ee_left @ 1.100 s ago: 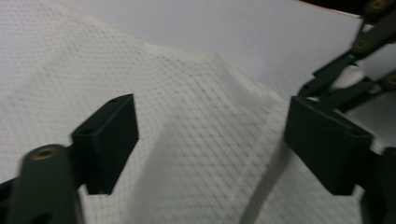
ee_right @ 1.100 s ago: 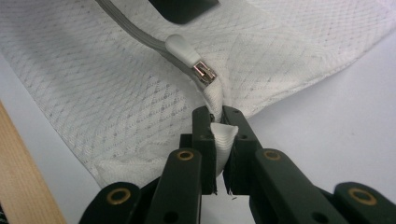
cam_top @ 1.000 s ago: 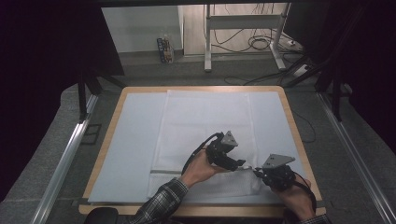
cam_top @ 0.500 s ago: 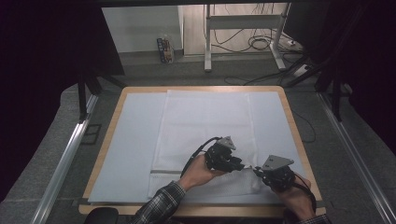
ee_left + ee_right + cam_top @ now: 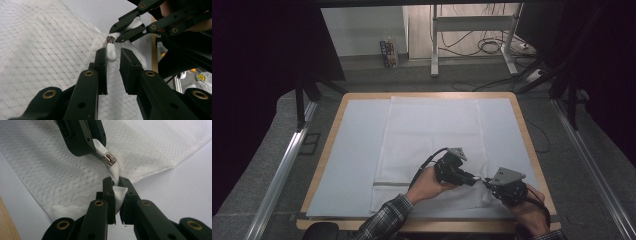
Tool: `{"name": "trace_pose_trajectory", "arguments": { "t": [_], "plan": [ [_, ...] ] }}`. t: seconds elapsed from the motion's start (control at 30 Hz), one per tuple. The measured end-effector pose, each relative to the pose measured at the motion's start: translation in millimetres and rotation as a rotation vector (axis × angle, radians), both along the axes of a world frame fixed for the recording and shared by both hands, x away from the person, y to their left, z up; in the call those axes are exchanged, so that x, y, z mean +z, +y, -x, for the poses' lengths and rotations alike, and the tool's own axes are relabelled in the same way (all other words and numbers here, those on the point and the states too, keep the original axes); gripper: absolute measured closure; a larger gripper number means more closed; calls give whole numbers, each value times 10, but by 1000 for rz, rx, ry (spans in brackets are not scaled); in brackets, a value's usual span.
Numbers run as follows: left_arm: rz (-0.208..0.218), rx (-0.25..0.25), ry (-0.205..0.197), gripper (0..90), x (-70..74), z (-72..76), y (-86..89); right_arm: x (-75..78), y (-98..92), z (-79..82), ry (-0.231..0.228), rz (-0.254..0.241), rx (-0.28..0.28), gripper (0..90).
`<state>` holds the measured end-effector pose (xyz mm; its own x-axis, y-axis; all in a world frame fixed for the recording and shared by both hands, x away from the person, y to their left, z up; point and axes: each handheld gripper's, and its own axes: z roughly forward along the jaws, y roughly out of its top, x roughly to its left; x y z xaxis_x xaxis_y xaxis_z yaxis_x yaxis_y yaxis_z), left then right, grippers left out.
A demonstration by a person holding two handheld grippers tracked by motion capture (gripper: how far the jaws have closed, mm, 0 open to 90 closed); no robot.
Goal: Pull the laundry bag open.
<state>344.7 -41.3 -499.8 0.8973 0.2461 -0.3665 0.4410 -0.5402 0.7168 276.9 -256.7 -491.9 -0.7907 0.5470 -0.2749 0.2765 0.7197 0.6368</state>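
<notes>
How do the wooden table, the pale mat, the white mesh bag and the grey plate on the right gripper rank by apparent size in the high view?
1. wooden table
2. pale mat
3. white mesh bag
4. grey plate, clearly smallest

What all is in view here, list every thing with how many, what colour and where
Mesh bag: one, white, flat on the sheet, mid-table.
Zipper pull: one, white tab on a metal slider, at the bag's near right corner, between the left jaws.
Sheet: one, pale blue-white, covering the tabletop.
Table: one, light wood rim.
Desk frame: one, white, on the floor beyond, with cables.
Left gripper: one, black, jaws have just been closing on the pull.
Right gripper: one, black, clamped on the bag's corner fabric.
</notes>
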Motion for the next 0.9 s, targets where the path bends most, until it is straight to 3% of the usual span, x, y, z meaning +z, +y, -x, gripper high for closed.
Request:
{"name": "trace_pose_trajectory", "arguments": {
  "t": [0.33, 0.6, 0.77, 0.83, 0.9],
  "plan": [
    [-6, 15, 55, 814, -4, -38, -24, 0, 9, 8, -10, 9, 5, 831],
    [-17, 8, 33, 835, -4, -13, -31, -4, 1, -3, 1, 6, -2, 828],
    [18, -5, 31, 839, 3, -22, 7, 3, -14, -14, 19, -21, 0, 818],
    [-4, -40, -3, 839, 3, -23, 18, -3, -24, -24, 41, -38, 5, 815],
    [-9, -45, -3, 838, -3, -26, 17, -6, -19, -24, 43, -34, 5, 815]
  ]
}}
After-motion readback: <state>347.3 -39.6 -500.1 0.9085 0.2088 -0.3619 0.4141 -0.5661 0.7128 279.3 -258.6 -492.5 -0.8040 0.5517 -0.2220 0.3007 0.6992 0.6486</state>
